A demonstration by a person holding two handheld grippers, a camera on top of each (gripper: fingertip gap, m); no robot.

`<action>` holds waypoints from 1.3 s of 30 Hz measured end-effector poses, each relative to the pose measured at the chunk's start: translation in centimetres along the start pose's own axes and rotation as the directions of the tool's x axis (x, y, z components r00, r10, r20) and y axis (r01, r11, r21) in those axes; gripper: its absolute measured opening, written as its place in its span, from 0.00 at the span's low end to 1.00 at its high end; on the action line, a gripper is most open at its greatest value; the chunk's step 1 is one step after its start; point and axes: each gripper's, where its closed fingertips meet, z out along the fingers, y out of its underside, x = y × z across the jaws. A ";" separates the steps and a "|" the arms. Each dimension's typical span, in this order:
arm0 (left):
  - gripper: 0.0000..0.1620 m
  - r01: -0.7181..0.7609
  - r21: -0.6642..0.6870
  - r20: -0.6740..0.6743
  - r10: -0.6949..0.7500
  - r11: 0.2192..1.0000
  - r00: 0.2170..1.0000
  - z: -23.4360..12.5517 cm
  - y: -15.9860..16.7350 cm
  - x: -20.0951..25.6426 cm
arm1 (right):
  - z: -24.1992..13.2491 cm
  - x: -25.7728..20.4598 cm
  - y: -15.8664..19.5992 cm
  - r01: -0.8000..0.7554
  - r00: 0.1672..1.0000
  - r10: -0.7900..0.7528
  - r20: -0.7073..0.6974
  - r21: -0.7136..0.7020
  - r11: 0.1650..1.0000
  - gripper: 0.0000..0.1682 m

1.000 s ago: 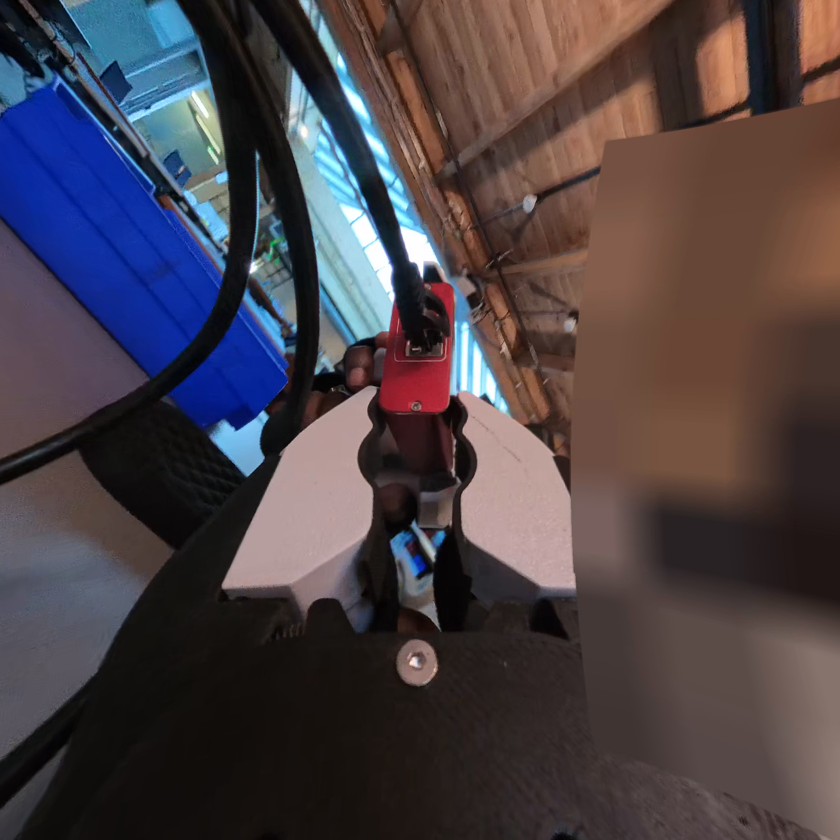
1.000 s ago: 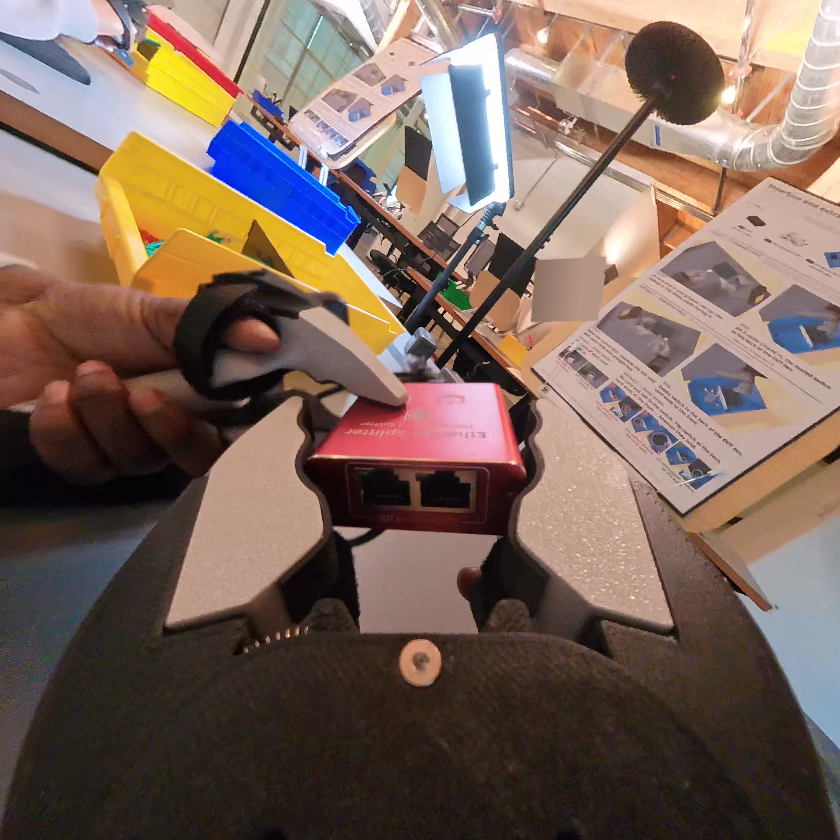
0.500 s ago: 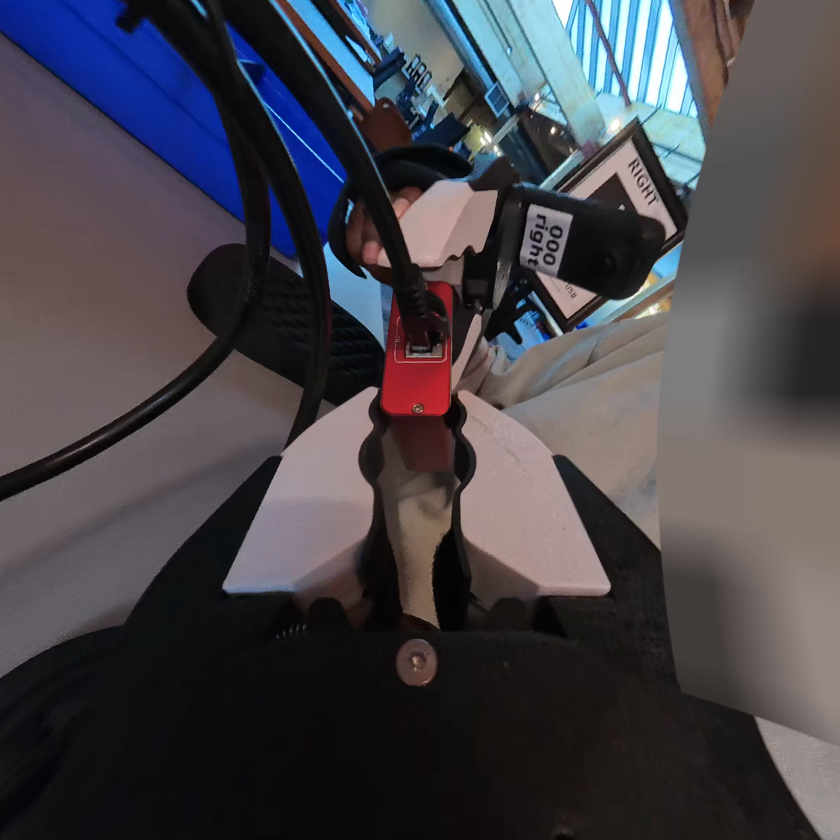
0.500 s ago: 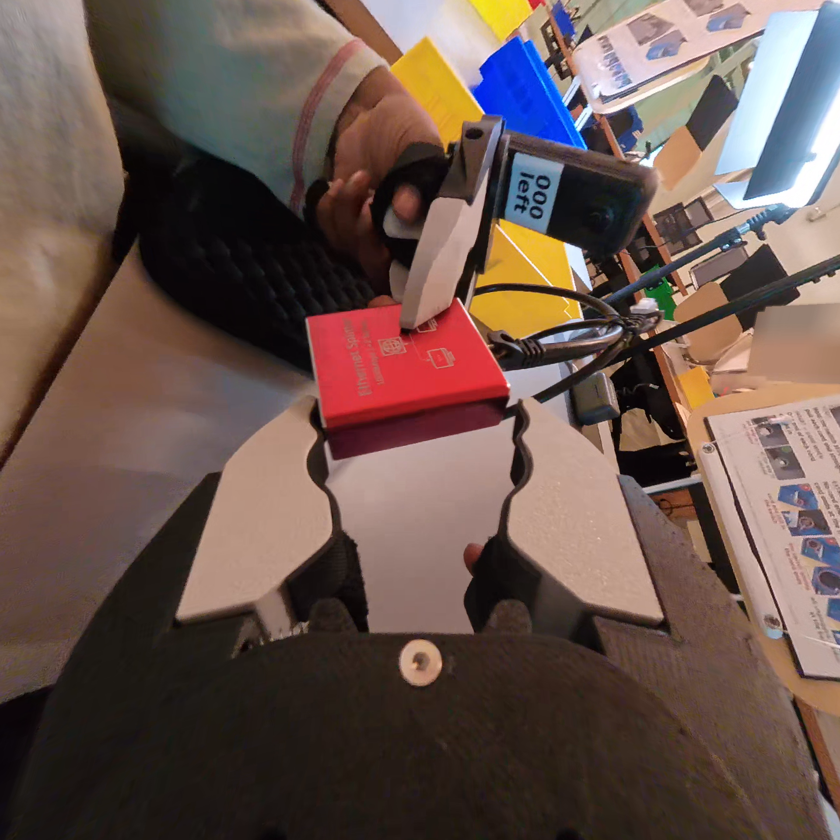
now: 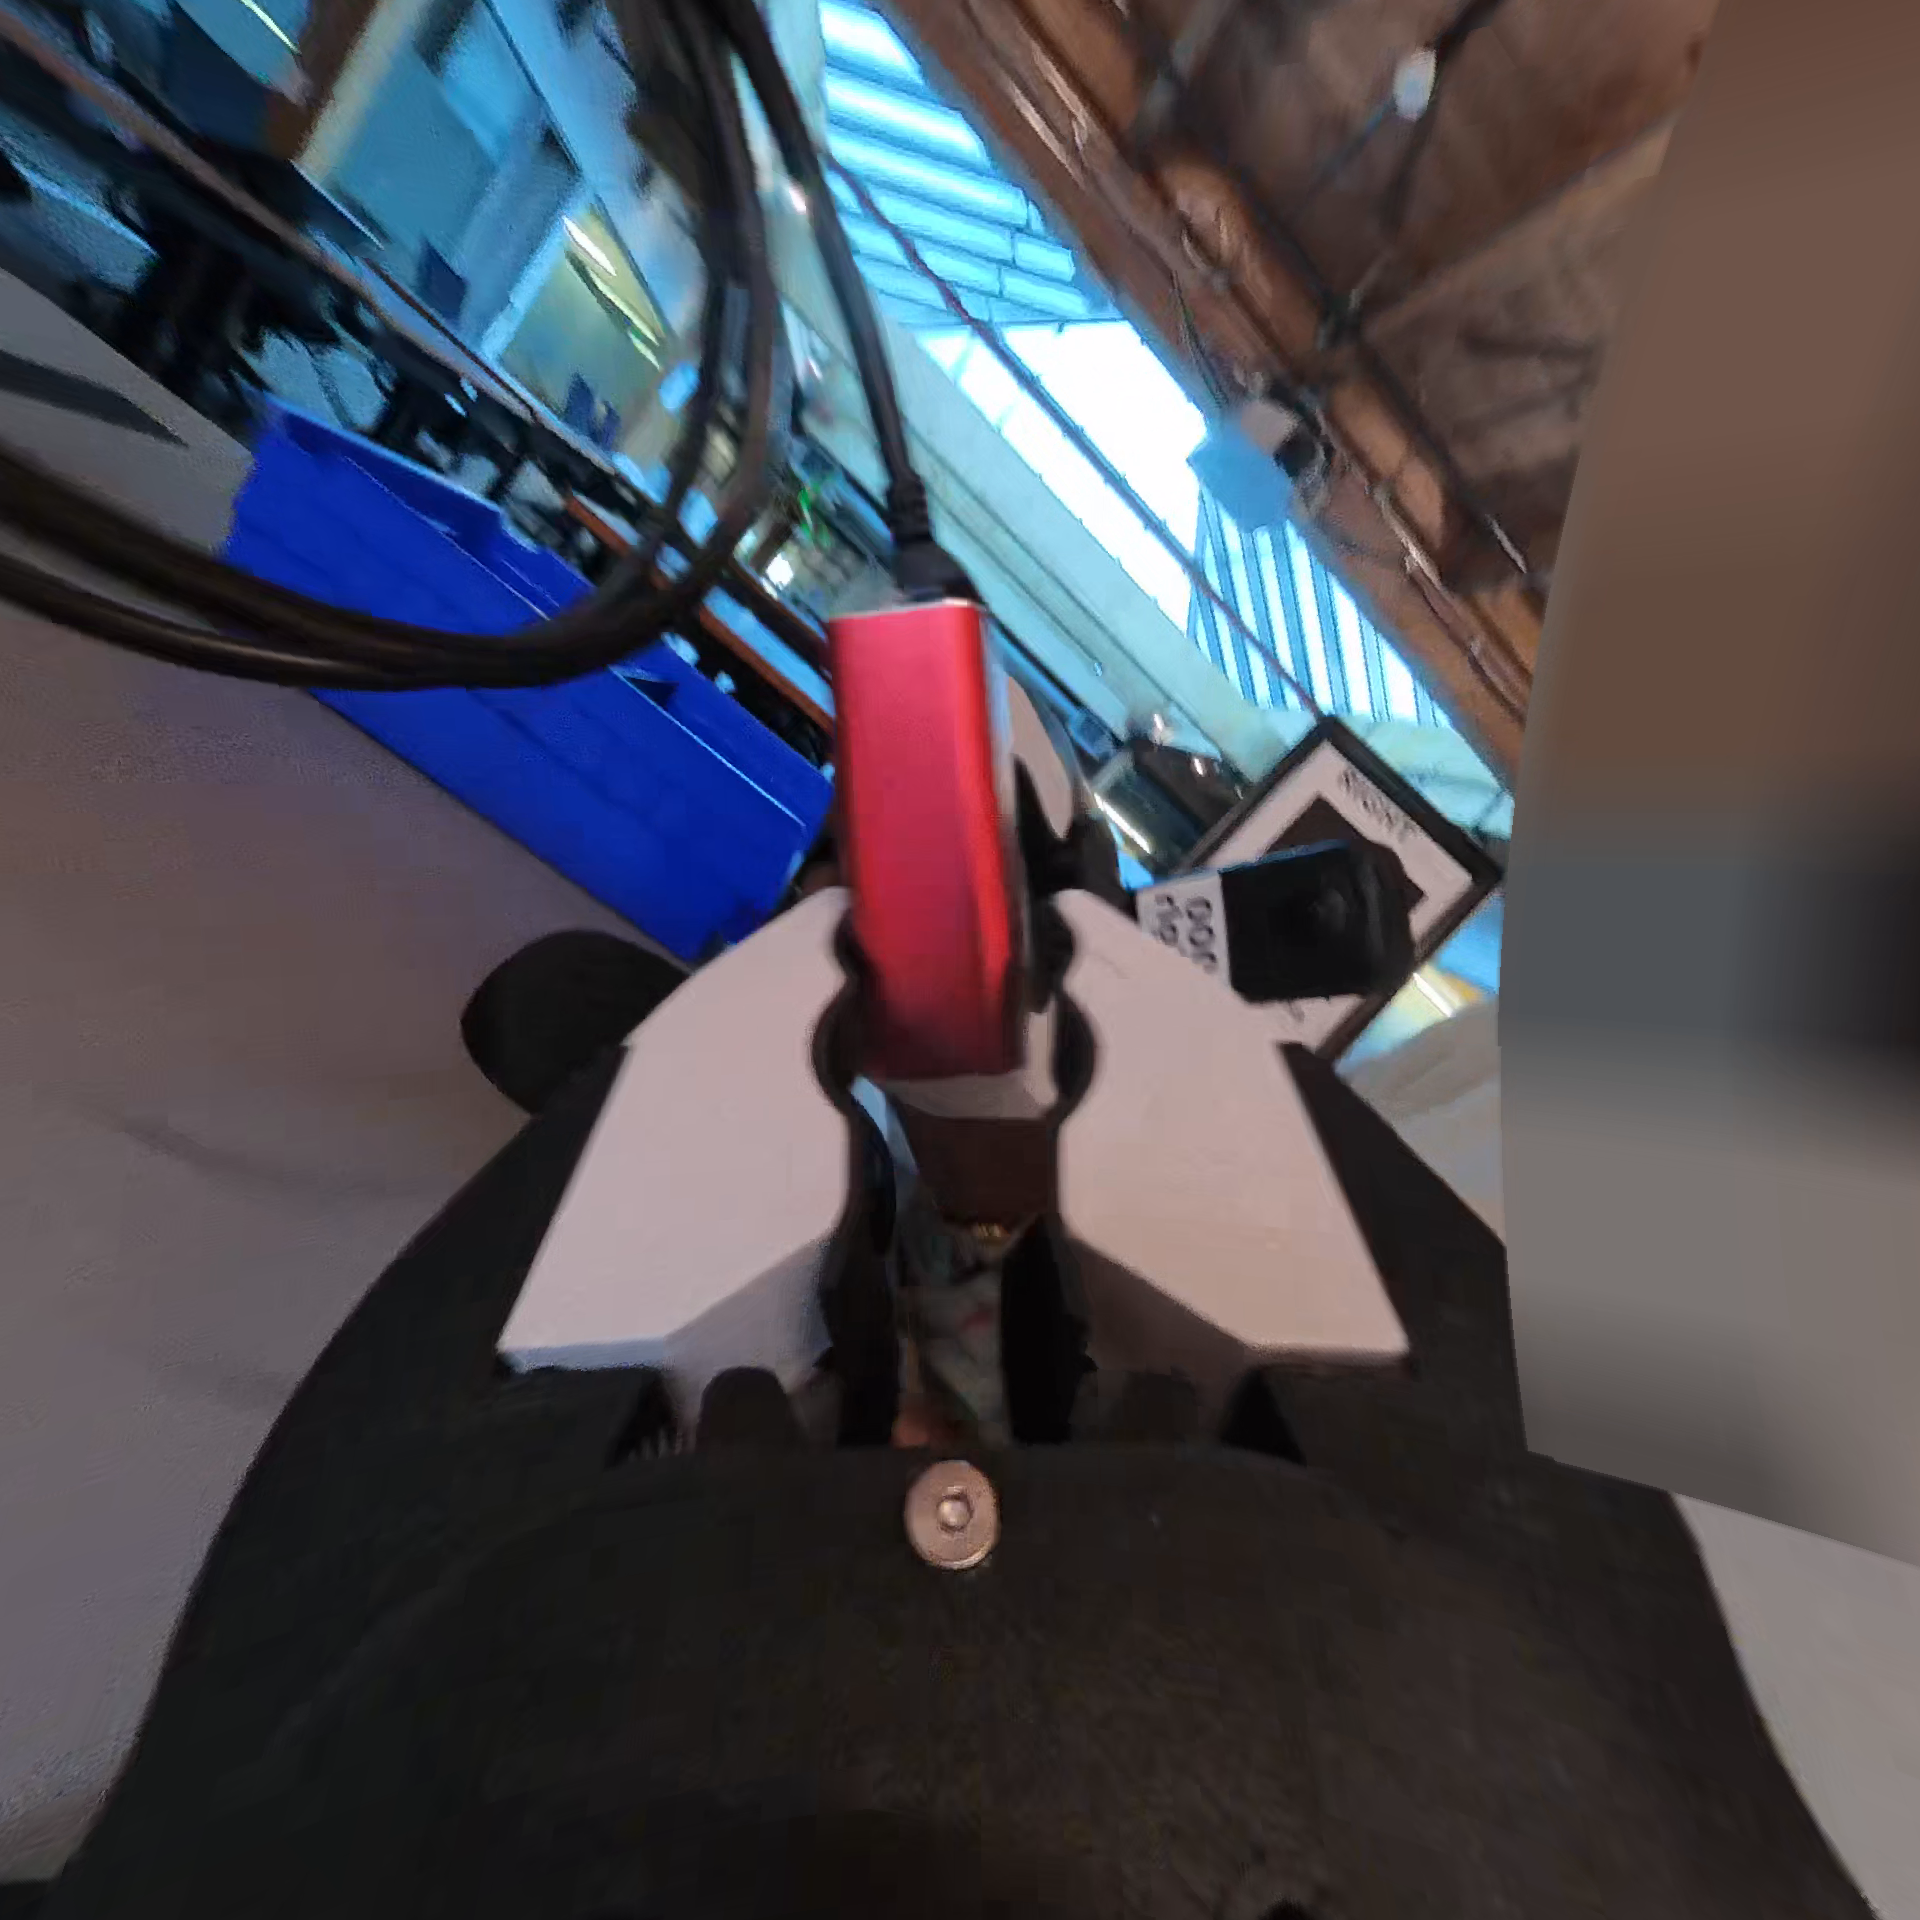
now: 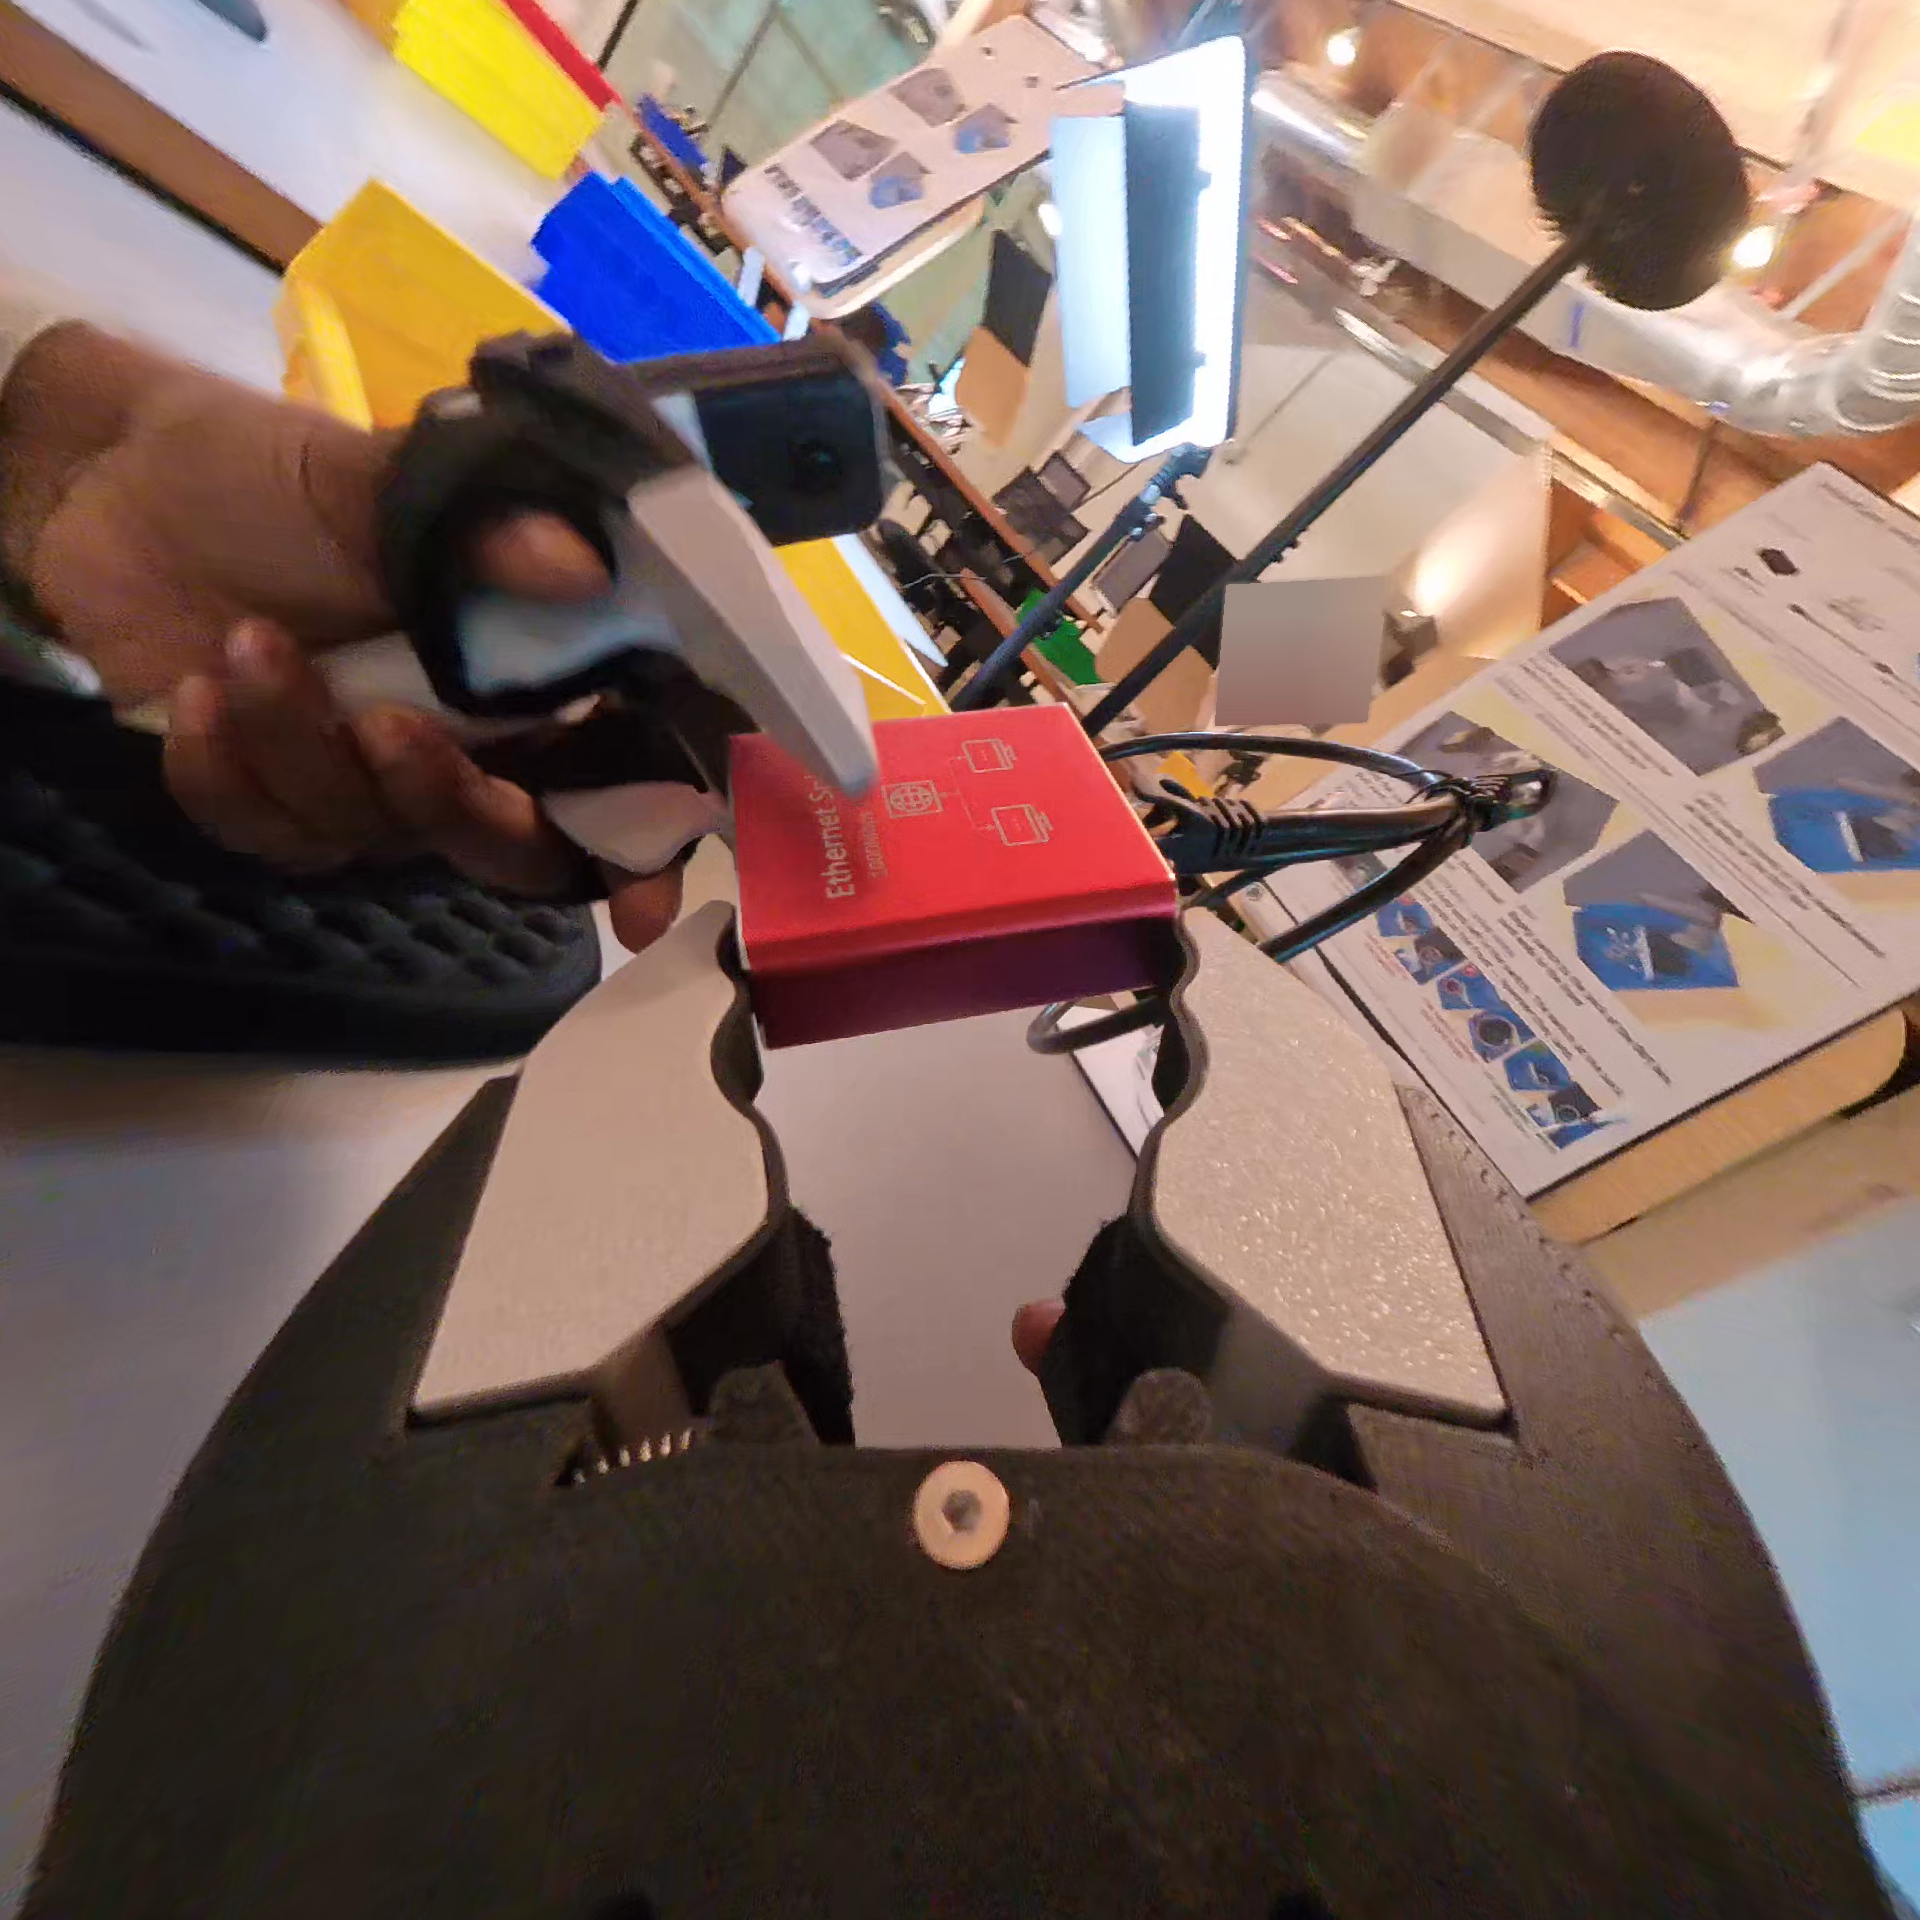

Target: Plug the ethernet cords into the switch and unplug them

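Fingers of your right gripper stand wide apart, with the red switch set between their tips; both tips sit at the switch's side edges, though whether they actually press on it I cannot tell. Your left gripper is closed narrow on the same switch, which stands on edge between its grey fingers in the left wrist view. In the right wrist view your left hand comes in from the left side, and one grey finger of that gripper lies on the switch's top face while the other reaches under it. The switch is held up off the pale tabletop, flat face up toward the right wrist camera.

A black ethernet cord is plugged into the switch's far end; in the left wrist view the same cord rises from the top of the switch and loops away to the left with other black cable. Just beyond the switch on the right lies a printed instruction board, leaning on the table edge. A black mesh pad lies under your left hand. Farther back sit yellow bins and blue bins, then a light panel on a stand and a microphone on a black pole.
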 end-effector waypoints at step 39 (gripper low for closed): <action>0.30 -0.417 -0.186 0.458 0.454 0.890 0.764 -8.4 -5.1 -1.8 | -5.5 -6.1 12.8 0.372 0.679 0.213 0.703 -0.579 0.726 0.45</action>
